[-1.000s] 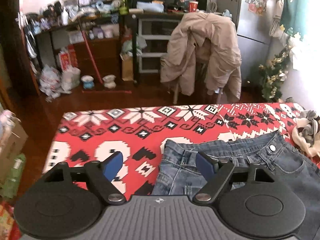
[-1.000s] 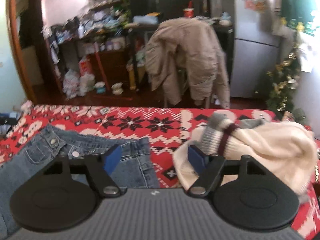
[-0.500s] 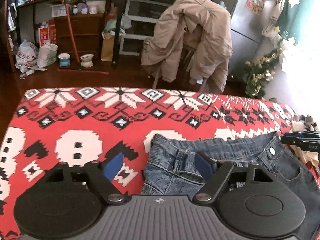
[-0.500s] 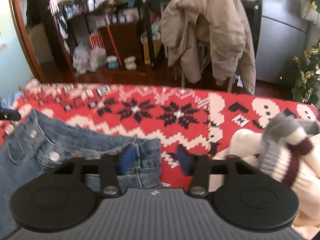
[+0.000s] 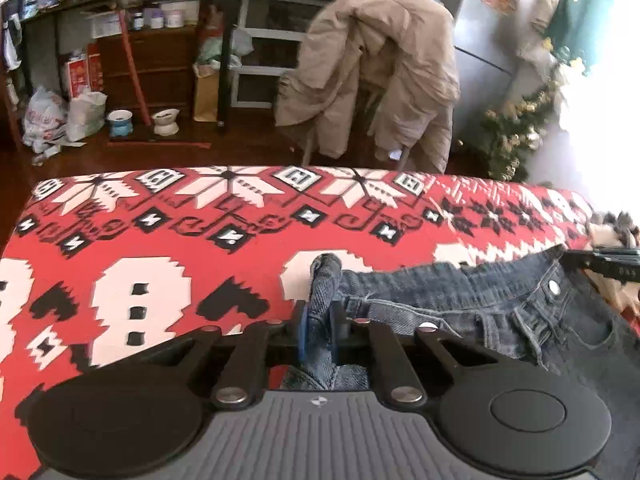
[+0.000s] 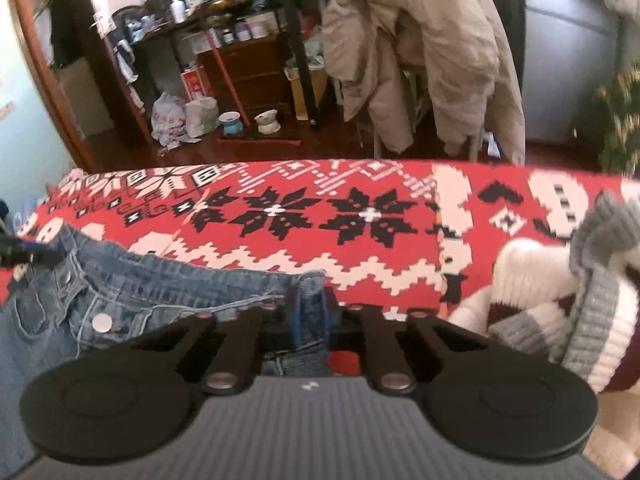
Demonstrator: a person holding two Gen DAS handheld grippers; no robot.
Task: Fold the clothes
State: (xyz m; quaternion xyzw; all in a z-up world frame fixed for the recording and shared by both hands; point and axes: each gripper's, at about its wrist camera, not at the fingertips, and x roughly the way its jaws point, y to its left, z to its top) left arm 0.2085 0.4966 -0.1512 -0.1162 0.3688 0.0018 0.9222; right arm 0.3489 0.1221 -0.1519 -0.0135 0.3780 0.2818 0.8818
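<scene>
Both tools pinch jeans (image 5: 500,304); sweater (image 6: 560,304) beside.

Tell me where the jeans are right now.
The jeans lie on the red patterned cloth, waistband pinched at its ends by the left tongs and right tongs, left of the sweater.

My claw bodies hide the jeans (image 5: 472,304) legs below the waistband; the sweater (image 6: 560,300) runs off the right edge; shelf clutter (image 5: 120,20) too small to identify.
</scene>
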